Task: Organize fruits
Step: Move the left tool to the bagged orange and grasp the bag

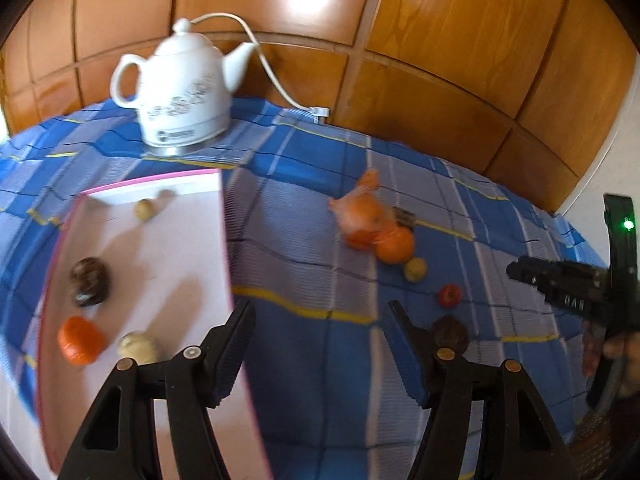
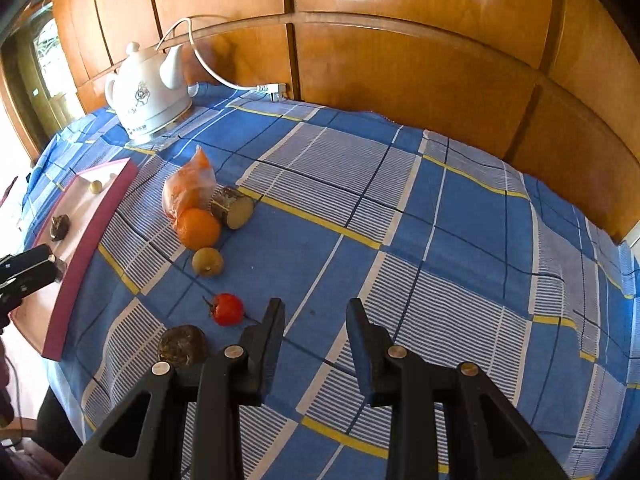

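Note:
A white tray with a pink rim (image 1: 188,248) lies on the blue checked cloth at the left and holds an orange (image 1: 80,339), a dark brown fruit (image 1: 89,282), a pale fruit (image 1: 138,347) and a small yellowish fruit (image 1: 144,209). On the cloth lie a loose orange (image 2: 198,228), a plastic bag of oranges (image 2: 186,184), a yellow-green fruit (image 2: 207,261), a small red fruit (image 2: 227,309) and a dark brown fruit (image 2: 183,346). My left gripper (image 1: 318,320) is open and empty over the tray's right rim. My right gripper (image 2: 316,316) is open and empty, right of the red fruit.
A white electric kettle (image 1: 180,88) with its cord stands at the back of the table. A cut log piece (image 2: 234,208) lies beside the bag. Wooden panels (image 2: 400,60) rise behind the table. The tray also shows in the right wrist view (image 2: 88,240).

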